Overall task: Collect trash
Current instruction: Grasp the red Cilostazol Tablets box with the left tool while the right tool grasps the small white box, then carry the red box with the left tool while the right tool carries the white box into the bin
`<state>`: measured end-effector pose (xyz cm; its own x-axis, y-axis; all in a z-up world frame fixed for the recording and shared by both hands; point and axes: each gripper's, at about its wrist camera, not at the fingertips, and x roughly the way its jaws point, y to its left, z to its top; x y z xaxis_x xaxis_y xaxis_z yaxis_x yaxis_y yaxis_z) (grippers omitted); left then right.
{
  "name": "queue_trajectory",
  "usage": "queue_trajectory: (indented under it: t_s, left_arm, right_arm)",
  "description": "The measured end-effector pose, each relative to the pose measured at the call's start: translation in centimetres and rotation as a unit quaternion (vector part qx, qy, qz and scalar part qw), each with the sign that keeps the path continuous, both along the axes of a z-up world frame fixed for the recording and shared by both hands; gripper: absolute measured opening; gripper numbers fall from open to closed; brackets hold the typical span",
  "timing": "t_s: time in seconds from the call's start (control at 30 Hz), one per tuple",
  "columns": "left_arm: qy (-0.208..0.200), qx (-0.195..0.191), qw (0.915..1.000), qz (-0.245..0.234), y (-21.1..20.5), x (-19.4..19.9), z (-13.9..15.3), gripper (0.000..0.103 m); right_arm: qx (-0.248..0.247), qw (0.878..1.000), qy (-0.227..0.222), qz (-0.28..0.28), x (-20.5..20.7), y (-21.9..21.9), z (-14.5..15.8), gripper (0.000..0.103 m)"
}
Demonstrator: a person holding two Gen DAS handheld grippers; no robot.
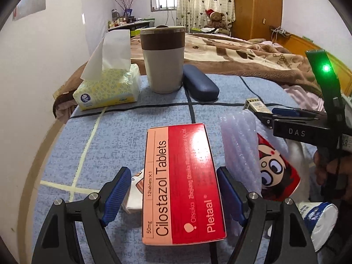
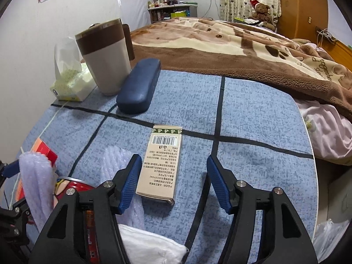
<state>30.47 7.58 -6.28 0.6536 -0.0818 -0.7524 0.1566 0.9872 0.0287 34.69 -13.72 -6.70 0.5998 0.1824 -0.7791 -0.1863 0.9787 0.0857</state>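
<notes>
Lying apart: one red tablet box (image 1: pixel 183 182), one beige carton (image 2: pixel 161 165).

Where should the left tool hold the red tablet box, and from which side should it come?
Grip the red tablet box across its two long edges near the closer end, coming from above. It lies flat, lengthwise between the open left tool, narrow enough to fit.

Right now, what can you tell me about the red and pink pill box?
The tablet box is a flat cardboard carton, pink-orange along one side and glossy red on the other, printed "Cilostazol Tablets" and "Pletaal". It looks closed and lies flat on the blue mat, between the left gripper's open blue pads, which don't touch it. One edge overlaps a small white packet.
</notes>
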Motion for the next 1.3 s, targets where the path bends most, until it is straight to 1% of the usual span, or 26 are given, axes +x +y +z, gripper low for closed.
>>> queue_trajectory:
  t_s: [0.07, 0.1, 0.13, 0.17, 0.2, 0.27, 0.53, 0.67, 0.97, 1.13, 1.3]
  left_arm:
    - [0.003, 0.003, 1.0000, 0.004, 0.0, 0.0, -0.1, 0.079]
    - [0.003, 0.005, 1.0000, 0.005, 0.1, 0.0, -0.1, 0.079]
    - [0.001, 0.007, 0.9999, 0.010, 0.1, 0.0, -0.1, 0.079]
    - [0.001, 0.004, 0.9999, 0.012, 0.2, -0.1, 0.0, 0.079]
    - [0.000, -0.002, 0.9999, 0.014, 0.4, -0.1, 0.1, 0.078]
    - [0.001, -0.015, 0.9997, 0.016, 0.7, -0.1, 0.2, 0.062]
    - [0.000, -0.045, 0.9983, 0.037, 1.6, -0.4, 0.6, 0.062]
    - [-0.016, -0.041, 0.9983, 0.038, 1.3, -1.2, 1.5, 0.062]
    - [-0.043, -0.047, 0.9976, 0.027, 0.0, -2.8, 4.3, 0.062]
    - [-0.059, -0.052, 0.9968, 0.012, -1.5, -4.0, 5.8, 0.062]
    - [-0.071, -0.055, 0.9960, -0.004, -3.1, -5.4, 6.9, 0.062]
  right_arm:
    - [0.002, 1.000, 0.002, -0.001, 0.1, -0.1, -0.1, 0.050]
    - [0.003, 1.000, 0.004, -0.002, 0.1, -0.1, -0.1, 0.047]
    - [0.005, 1.000, 0.005, -0.003, 0.1, -0.2, -0.2, 0.042]
    - [0.005, 1.000, 0.006, -0.003, 0.1, -0.2, -0.2, 0.037]
    - [0.003, 1.000, 0.006, -0.003, 0.1, -0.2, -0.2, 0.034]
    - [0.000, 1.000, 0.004, -0.004, -0.1, -0.1, -0.3, 0.034]
    - [0.007, 1.000, -0.017, -0.008, -1.0, -0.4, 0.7, 0.033]
    - [0.013, 0.999, -0.031, -0.011, -1.8, -1.0, 1.5, 0.033]
    - [0.035, 0.998, -0.054, -0.026, -3.8, -2.7, 3.5, 0.033]
    - [0.038, 0.996, -0.069, -0.032, -5.2, -3.7, 4.6, 0.033]
    - [0.052, 0.994, -0.081, -0.046, -7.0, -5.4, 5.4, 0.033]
